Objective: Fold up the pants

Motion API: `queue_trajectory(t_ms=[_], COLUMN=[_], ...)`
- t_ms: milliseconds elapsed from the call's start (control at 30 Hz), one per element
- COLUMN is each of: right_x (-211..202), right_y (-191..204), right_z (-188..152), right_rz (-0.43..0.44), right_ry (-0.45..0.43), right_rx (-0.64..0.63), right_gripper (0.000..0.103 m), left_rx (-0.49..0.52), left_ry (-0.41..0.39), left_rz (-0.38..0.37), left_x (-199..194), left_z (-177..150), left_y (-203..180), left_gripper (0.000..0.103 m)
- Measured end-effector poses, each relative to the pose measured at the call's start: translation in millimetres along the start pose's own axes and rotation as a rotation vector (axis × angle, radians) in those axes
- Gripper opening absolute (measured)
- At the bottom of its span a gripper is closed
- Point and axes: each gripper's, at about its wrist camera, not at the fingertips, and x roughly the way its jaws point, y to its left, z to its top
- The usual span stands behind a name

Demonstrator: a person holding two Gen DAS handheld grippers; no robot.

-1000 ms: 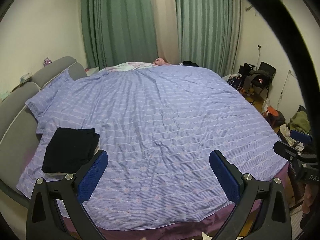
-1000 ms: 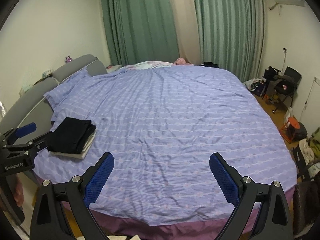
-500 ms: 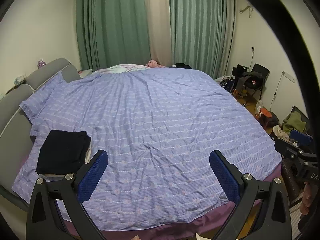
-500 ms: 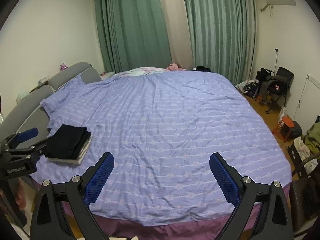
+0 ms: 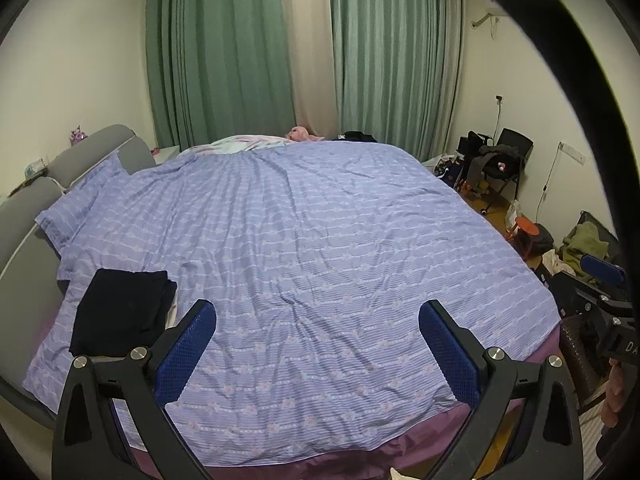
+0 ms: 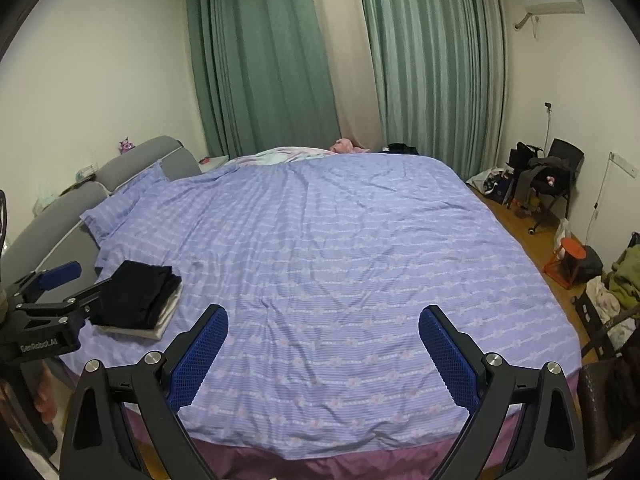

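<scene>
Both grippers are hanging off the near edge of the bed, aimed across it toward the green curtains (image 6: 280, 60). The left gripper (image 5: 318, 344) is standing with its jaws spread wide, blue pads well apart, nothing between them. The right gripper (image 6: 323, 350) is doing the same: wide open, gripping nothing. Neither is touching the purple striped bedspread (image 5: 320, 240).

The pants (image 5: 120, 312) are lying as a compact dark folded stack at the near left part of the bed, close to the grey headboard (image 5: 28, 216) side and just below the pillow (image 5: 80, 208). In the right wrist view the stack (image 6: 138, 300) is sitting on a paler folded piece (image 6: 164, 322); whether that is another garment I cannot tell. No loose, unfolded pants are showing on the bedspread.

Judgement: the dark stack is looking already folded, so the task seems finished or between items.

Handling, judged: soft, light fabric, limp, not fragile. It is going to sag and unfold if lifted by one layer. Best hold is looking like the folded edge, pinching all layers together, one gripper at each end of that edge. The smooth bedspread may be dragging along with it.

Clutter by the chair (image 6: 556, 176) on the right is lying well apart from the bed.
</scene>
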Motion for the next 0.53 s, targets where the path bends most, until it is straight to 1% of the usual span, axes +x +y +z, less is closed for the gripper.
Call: queue_trajectory(t_ms=[533], right_x=[4.4], right_y=[-10.8], right_z=[-1.1], right_rz=[-0.011], right_ry=[0.008], right_rx=[0.017], right_gripper=[0.097], left_rx=[0.011], left_ry=[0.007], left_rz=[0.03], left_x=[6.7], left_z=[1.8], left_y=[-4.6], left_gripper=[0.103])
